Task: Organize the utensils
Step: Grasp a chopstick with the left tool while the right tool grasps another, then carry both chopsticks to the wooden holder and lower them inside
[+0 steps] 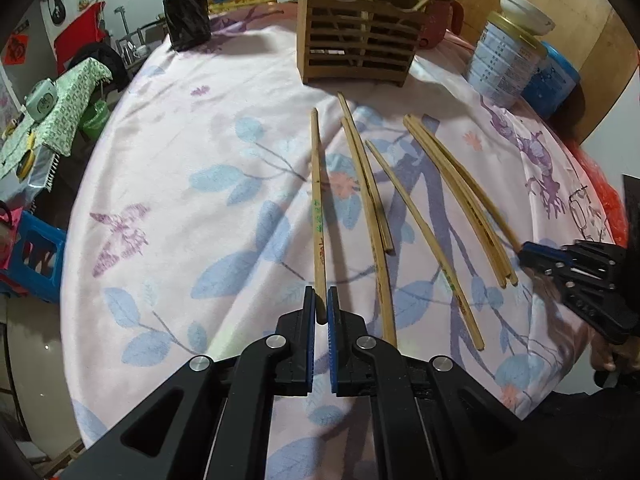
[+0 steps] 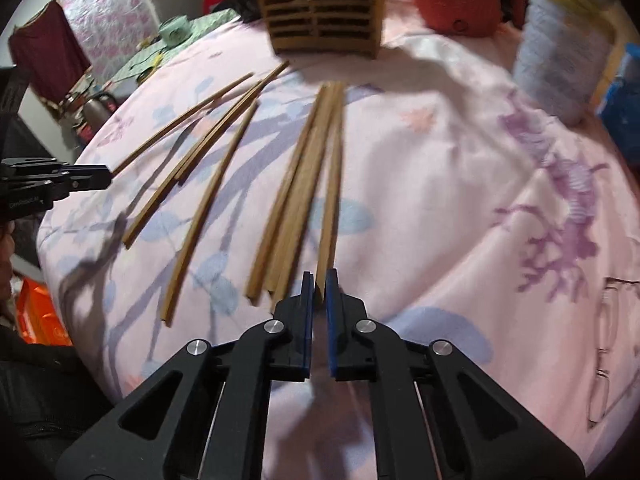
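Several wooden chopsticks (image 1: 416, 216) lie fanned out on a round table under a pink floral cloth (image 1: 192, 160). My left gripper (image 1: 321, 296) is shut on the near end of the leftmost chopstick (image 1: 318, 200), which points toward a slatted wooden holder (image 1: 356, 44) at the back. At the right edge of the left wrist view, my right gripper (image 1: 522, 256) pinches the end of the rightmost chopstick (image 1: 492, 214). In the right wrist view the right gripper (image 2: 319, 280) is shut on that chopstick (image 2: 331, 184), beside a loose bundle (image 2: 288, 208). The left gripper (image 2: 106, 178) shows at the left, and the holder (image 2: 324, 12) stands ahead.
A red pot (image 2: 460, 0) stands right of the holder. A tin (image 1: 504, 64) with a white bowl (image 1: 526, 10) on top and a blue container (image 1: 554, 76) sit at the back right. A black cup (image 1: 187, 20) is at the back left. Glasses (image 2: 608, 352) lie near the cloth's right edge.
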### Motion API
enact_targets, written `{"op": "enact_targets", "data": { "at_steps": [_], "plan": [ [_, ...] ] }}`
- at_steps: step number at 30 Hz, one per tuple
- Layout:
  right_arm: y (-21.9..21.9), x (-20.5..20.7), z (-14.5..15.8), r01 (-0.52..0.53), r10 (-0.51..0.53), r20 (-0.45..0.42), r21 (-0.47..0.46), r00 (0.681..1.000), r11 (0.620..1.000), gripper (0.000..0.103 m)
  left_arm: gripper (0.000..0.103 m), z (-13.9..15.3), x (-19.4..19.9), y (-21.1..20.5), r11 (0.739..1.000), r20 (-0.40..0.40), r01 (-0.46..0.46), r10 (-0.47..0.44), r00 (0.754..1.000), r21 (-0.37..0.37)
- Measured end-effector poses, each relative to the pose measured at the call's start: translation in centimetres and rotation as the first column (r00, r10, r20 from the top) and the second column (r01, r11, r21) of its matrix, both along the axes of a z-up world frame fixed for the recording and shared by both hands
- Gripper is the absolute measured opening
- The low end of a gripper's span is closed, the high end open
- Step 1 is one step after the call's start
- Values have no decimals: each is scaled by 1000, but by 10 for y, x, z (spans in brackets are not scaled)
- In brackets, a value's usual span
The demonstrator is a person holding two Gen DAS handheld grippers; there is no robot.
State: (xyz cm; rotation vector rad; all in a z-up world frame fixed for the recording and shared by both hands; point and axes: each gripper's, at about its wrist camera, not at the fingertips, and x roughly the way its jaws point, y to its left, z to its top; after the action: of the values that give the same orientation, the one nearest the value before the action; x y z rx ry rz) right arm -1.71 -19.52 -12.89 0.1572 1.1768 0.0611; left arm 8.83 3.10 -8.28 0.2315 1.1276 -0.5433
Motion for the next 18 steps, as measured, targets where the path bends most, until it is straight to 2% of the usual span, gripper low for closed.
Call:
{"op": "enact_targets", "data": {
  "at_steps": [4, 9, 14, 18],
  "plan": [
    [-16, -1, 44, 42, -39, 102, -19, 994, 999, 6, 6, 25, 5, 0, 1000, 53, -10, 11, 999, -17],
    [-35, 12, 103, 109, -103, 257, -8, 961, 994, 6, 6, 76, 12, -7, 999, 160, -7, 14, 987, -48],
    [-45, 27, 142, 129, -126, 359, 16, 925, 991, 6, 6, 123, 20, -20, 997, 257, -13, 31, 966, -71],
    [-47, 35, 159, 122, -131, 387, 50, 913, 991, 6, 6, 149, 33, -31, 994, 261, -12, 40, 965, -108]
  ]
}}
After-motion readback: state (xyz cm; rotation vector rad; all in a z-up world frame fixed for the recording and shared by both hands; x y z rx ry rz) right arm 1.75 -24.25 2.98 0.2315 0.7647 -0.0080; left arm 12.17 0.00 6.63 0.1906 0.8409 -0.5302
